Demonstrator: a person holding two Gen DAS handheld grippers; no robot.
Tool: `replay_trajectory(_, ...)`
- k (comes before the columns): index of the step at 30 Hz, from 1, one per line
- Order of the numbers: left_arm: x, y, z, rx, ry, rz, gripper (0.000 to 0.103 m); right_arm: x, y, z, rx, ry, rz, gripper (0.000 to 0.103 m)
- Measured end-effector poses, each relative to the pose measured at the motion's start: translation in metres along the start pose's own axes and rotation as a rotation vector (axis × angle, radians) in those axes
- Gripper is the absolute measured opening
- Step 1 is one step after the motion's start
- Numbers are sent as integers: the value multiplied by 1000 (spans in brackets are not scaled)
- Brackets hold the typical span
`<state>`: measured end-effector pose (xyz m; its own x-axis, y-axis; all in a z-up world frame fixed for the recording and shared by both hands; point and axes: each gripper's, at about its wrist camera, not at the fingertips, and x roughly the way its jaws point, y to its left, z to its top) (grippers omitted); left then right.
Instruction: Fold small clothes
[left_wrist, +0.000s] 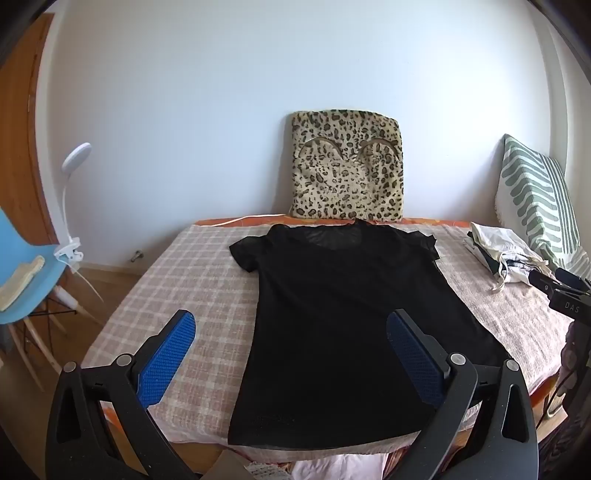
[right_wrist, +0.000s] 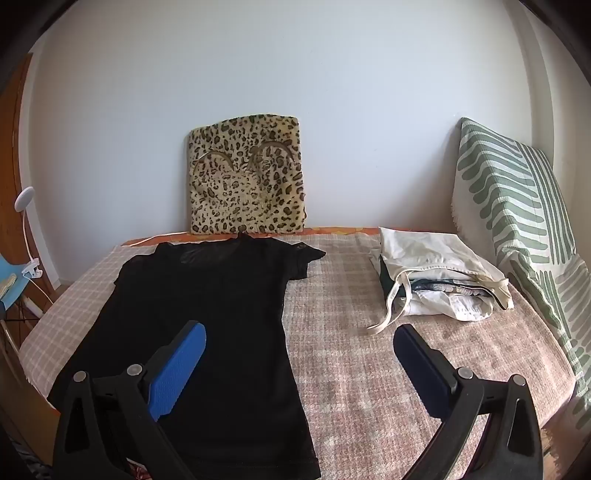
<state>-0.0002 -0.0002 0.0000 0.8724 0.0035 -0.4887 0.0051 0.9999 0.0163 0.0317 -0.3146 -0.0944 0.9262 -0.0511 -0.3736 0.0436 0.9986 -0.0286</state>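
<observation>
1. While the black T-shirt (left_wrist: 332, 325) lies flat and unfolded on the checked blanket (left_wrist: 192, 280), neck toward the wall and hem at the near edge of the bed, both tools hang above it with nothing held. The left gripper (left_wrist: 291, 354) has its jaws wide apart, one finger over the blanket and one over the shirt's body; the right gripper (right_wrist: 299, 363) is equally wide, straddling the shirt's right side.
2. The fabric looks thin and partly sheer near the shoulders — a pinch there could catch only one layer, so the fold would drag and bunch.
3. The blanket beneath is soft and textured. Jaws closing too low could seize blanket along with shirt and pull the whole surface askew.
4. The hem sits at the bed's near edge; a careless tug toward the person could slide the shirt off.
5. A stack of folded pale clothes (right_wrist: 439, 273) sits near the shirt's right sleeve, with loose drawstrings trailing — a wide sweep of the right tool could snag them or topple the stack.
6. The leopard-print cushion (left_wrist: 347, 166) leans on the wall just behind the collar; a fold thrown too far could knock it.
</observation>
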Motion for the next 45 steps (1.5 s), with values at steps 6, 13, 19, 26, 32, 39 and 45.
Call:
replay_trajectory(6,-1,0,1,-5,-3,4,103,0,0,0,2,4,1,103)
replay_trajectory(13,-5,1,0,-10,-24,11,103,0,0,0,-3,1,-6,103)
replay_trajectory(19,-6,-1,3,-9,-26,11,103,-1,1,0,-3,-1,-6,103)
replay_trajectory(26,-6,-2,3,-6,-28,16,103,-4,-1,4,-2,-1,-7,103)
replay_trajectory(32,-7,1,5,-15,-32,15,103,-4,-1,4,-1,-1,-6,103)
replay_trajectory(39,-8,2,6,-15,-31,13,103,-4,-1,4,-1,-1,-6,103)
replay_trajectory(45,-8,1,8,-18,-32,15,103,-4,-1,4,-1,-2,-7,103)
